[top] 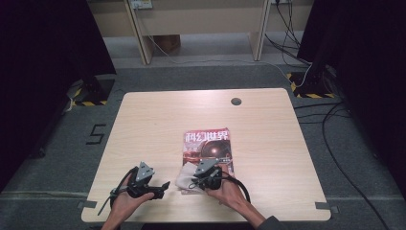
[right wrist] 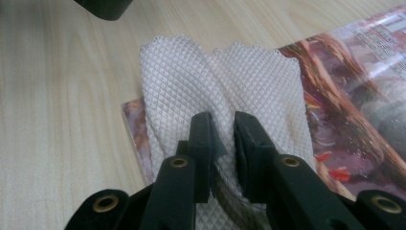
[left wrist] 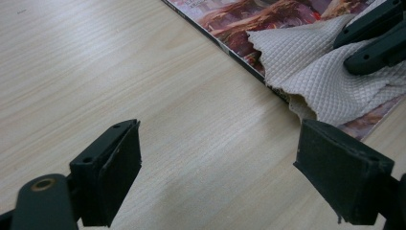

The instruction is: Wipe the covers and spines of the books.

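Counting one cloth [right wrist: 220, 91], one magazine [top: 208, 148], two grippers.

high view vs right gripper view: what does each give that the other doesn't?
High view alone: the whole table, its grommet hole, the magazine title, the left tongs resting on bare wood, and the floor with its cables.

Right gripper view alone: the right tongs pinching a fold of the cloth, and its quilted weave.

Both: the cloth lying on the magazine near its corner.
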Motion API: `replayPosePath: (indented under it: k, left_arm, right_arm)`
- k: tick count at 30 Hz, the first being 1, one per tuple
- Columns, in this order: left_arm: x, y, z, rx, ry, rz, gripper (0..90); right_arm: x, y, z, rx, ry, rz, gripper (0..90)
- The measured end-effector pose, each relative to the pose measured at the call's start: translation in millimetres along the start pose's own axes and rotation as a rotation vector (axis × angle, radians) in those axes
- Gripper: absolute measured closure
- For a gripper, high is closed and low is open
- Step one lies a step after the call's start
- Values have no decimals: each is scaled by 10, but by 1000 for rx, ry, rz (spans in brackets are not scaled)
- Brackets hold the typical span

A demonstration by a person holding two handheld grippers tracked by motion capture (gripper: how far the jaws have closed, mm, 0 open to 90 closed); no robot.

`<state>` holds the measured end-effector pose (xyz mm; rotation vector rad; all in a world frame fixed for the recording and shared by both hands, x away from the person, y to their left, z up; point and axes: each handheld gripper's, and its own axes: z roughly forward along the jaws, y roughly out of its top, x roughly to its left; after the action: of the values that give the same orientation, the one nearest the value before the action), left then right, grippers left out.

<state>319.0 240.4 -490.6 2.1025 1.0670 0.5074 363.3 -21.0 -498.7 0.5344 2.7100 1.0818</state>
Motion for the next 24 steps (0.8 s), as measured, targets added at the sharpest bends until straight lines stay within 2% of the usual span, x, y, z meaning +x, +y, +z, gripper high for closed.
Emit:
replayPosePath:
  k: [4, 9, 16, 20, 24]
  left_arm:
    - [-2, -2, 0, 1, -1, 0, 149]
    - [-4, -3, 4, 5, -1, 1, 149]
    - [-8, -4, 9, 3, -2, -1, 149]
    - [-12, -5, 13, 0, -3, -3, 149]
    - [-12, -4, 15, 5, -3, 1, 149]
  right_arm:
    - [-77, -80, -82, 4, -19, 16, 781]
    - [-208, -219, -225, 14, -61, 61, 781]
    - [-457, -451, -470, 27, -152, 128, 781]
    - [-569, -565, -583, 28, -187, 165, 781]
    - [-621, -630, -646, 23, -200, 191, 781]
